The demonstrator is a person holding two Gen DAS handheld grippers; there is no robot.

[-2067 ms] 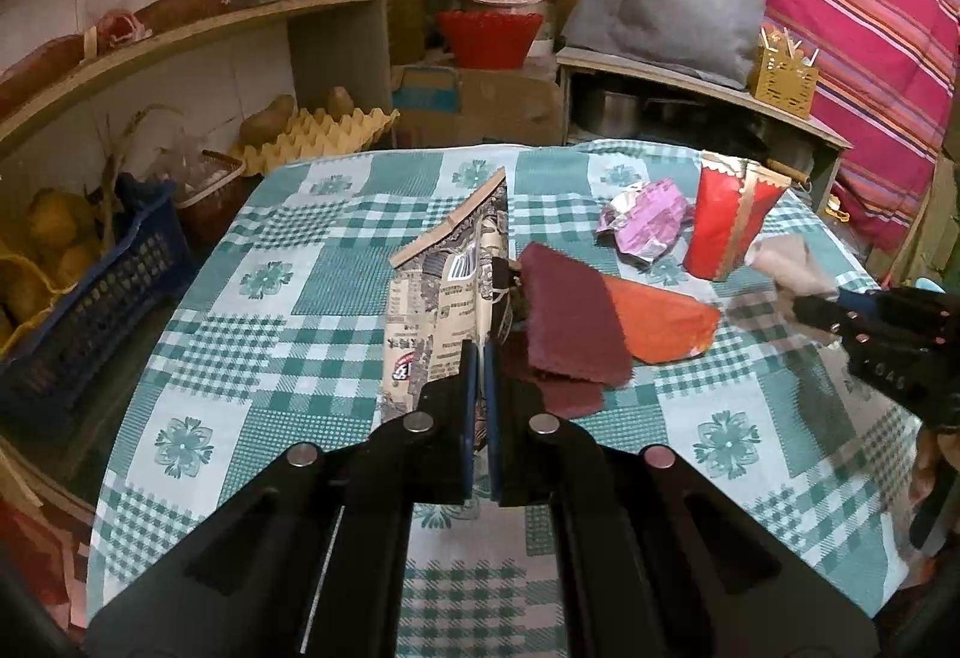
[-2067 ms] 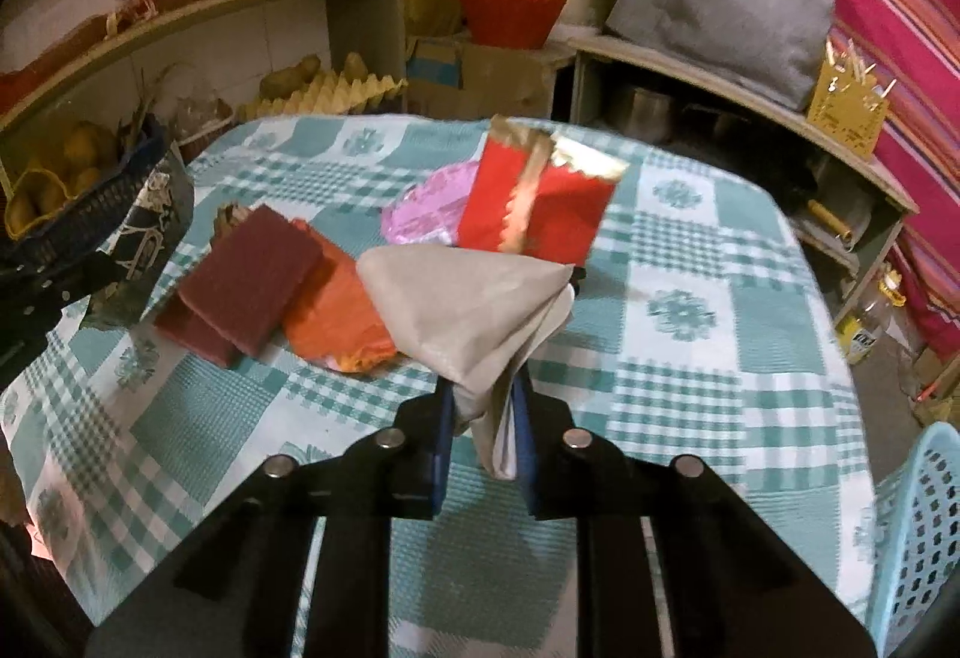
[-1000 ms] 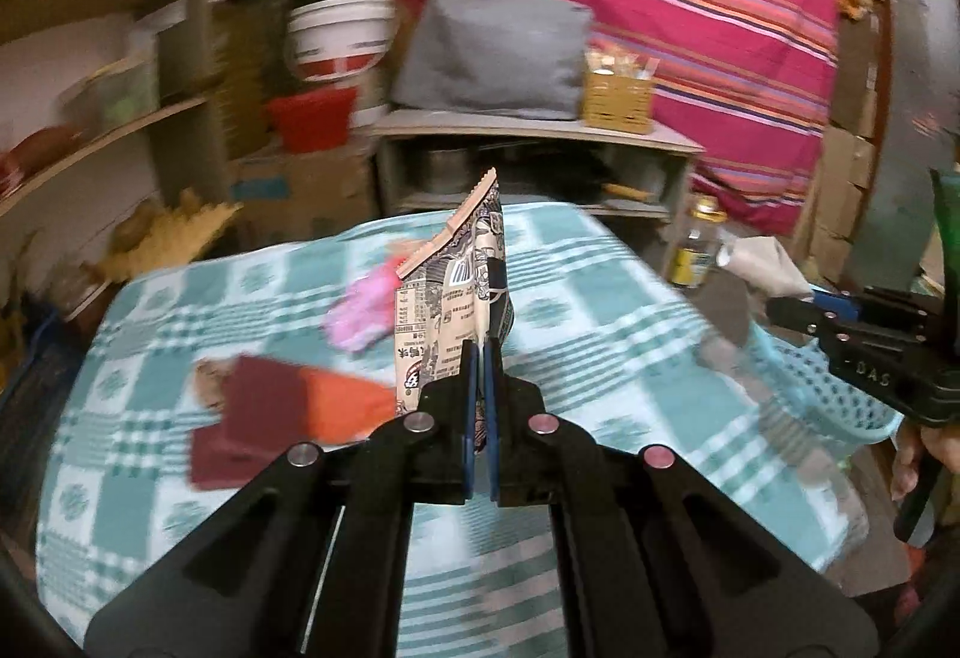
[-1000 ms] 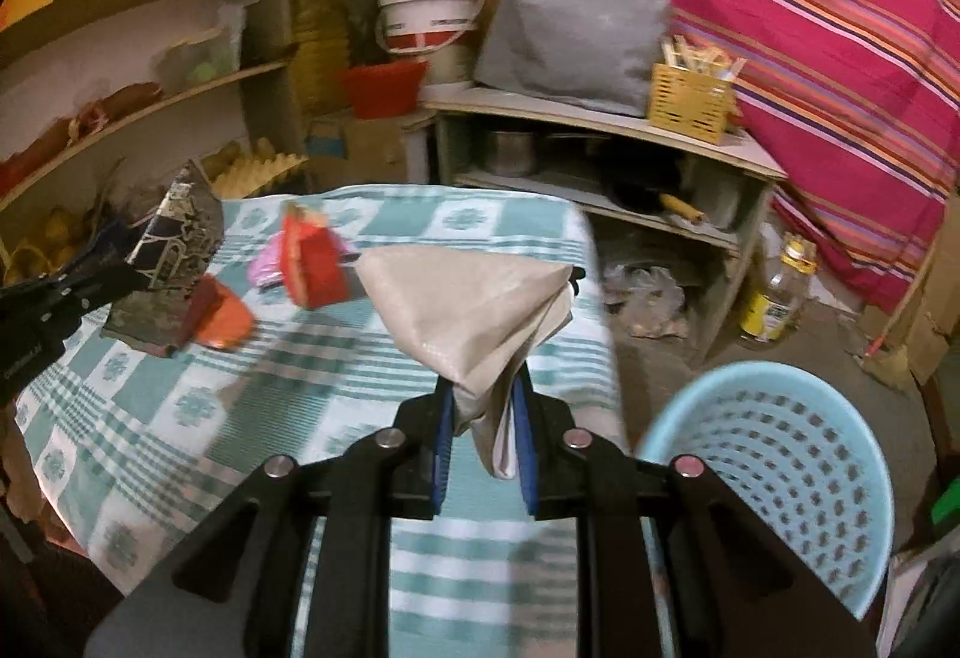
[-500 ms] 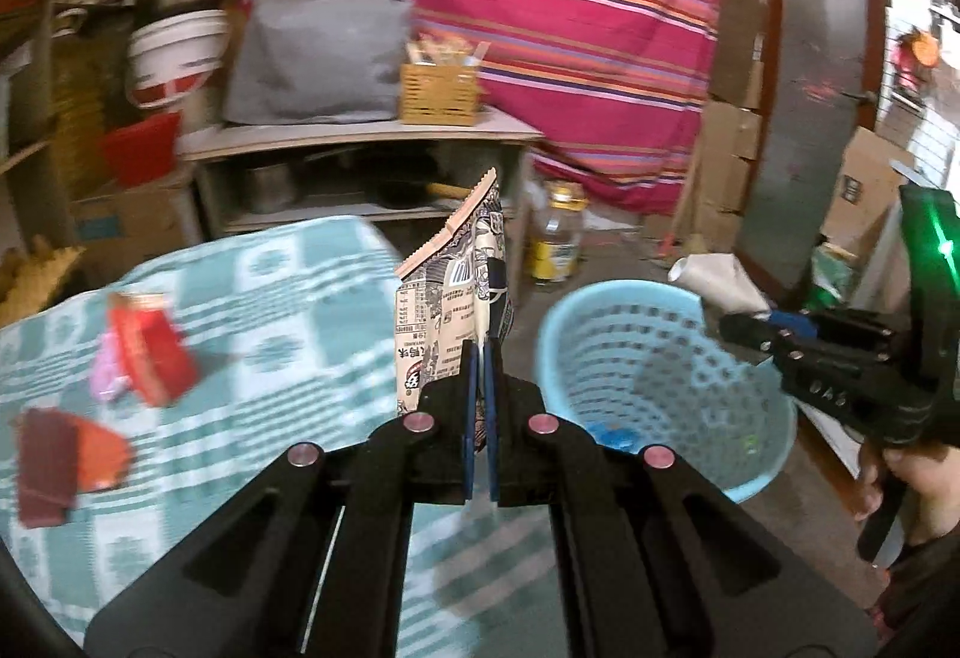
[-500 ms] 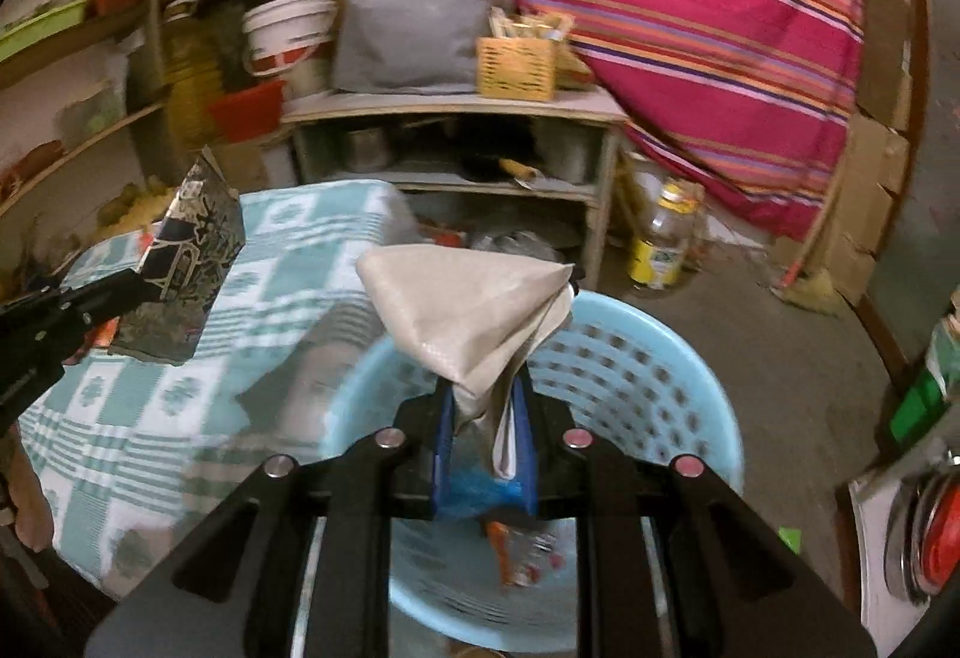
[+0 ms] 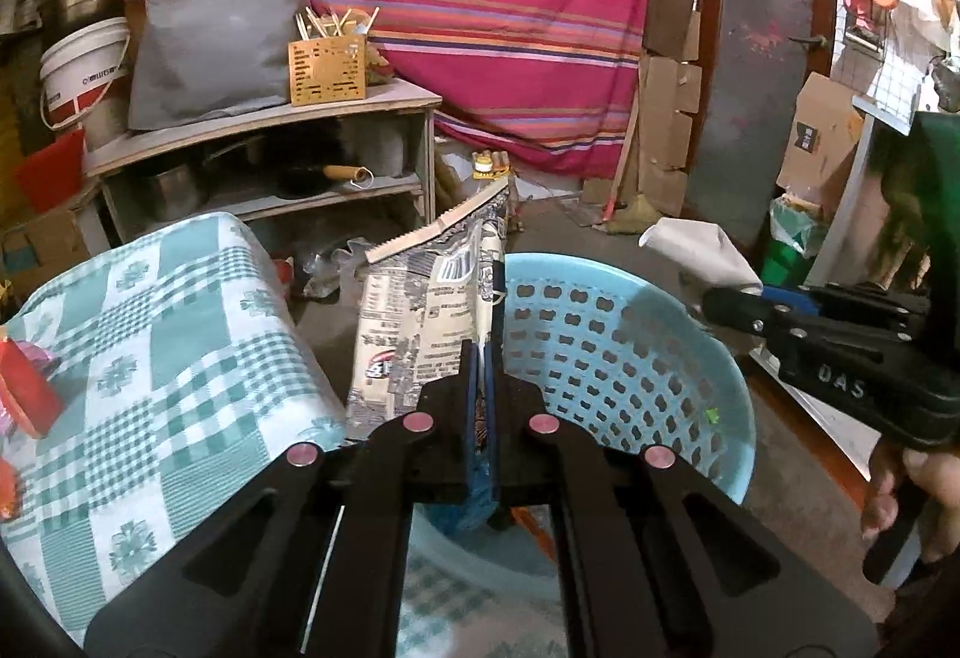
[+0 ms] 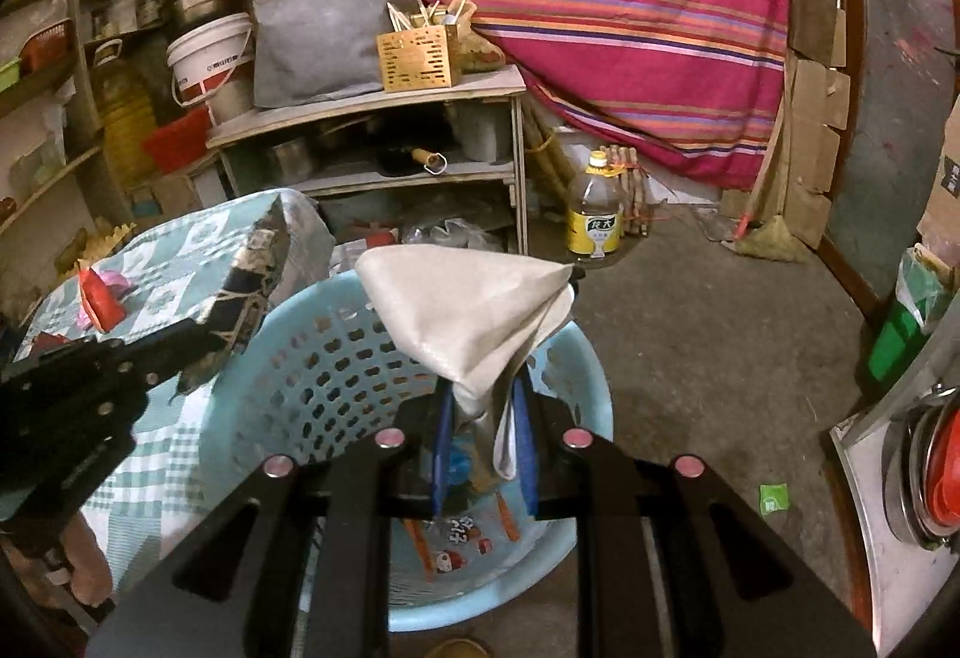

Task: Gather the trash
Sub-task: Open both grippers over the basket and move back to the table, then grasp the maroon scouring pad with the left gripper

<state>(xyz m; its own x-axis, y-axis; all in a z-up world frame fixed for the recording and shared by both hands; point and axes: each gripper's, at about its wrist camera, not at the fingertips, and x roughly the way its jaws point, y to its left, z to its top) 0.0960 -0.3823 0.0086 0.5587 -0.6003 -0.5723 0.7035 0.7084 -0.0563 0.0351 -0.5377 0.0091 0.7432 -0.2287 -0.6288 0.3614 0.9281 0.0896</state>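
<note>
My left gripper (image 7: 479, 358) is shut on a printed paper wrapper (image 7: 426, 310) and holds it upright over the near rim of a light blue perforated basket (image 7: 606, 334). My right gripper (image 8: 480, 400) holds a beige crumpled paper (image 8: 468, 310) above the same basket (image 8: 324, 364); its jaws stand slightly apart around the paper. Several wrappers lie at the basket's bottom (image 8: 456, 532). The left gripper and its wrapper (image 8: 252, 268) also show in the right wrist view, and the right gripper (image 7: 714, 298) with its paper (image 7: 696, 250) shows in the left wrist view.
A table with a green checked cloth (image 7: 150, 346) stands left of the basket, with a red packet (image 8: 99, 298) and a pink wrapper on it. A wooden shelf (image 7: 270, 117) with pots, an oil bottle (image 8: 594, 214) and a striped curtain lie behind.
Both grippers have swung right from the table with their trash and lowered over the blue basket. The right gripper's jaws look a little wider around the beige paper.
</note>
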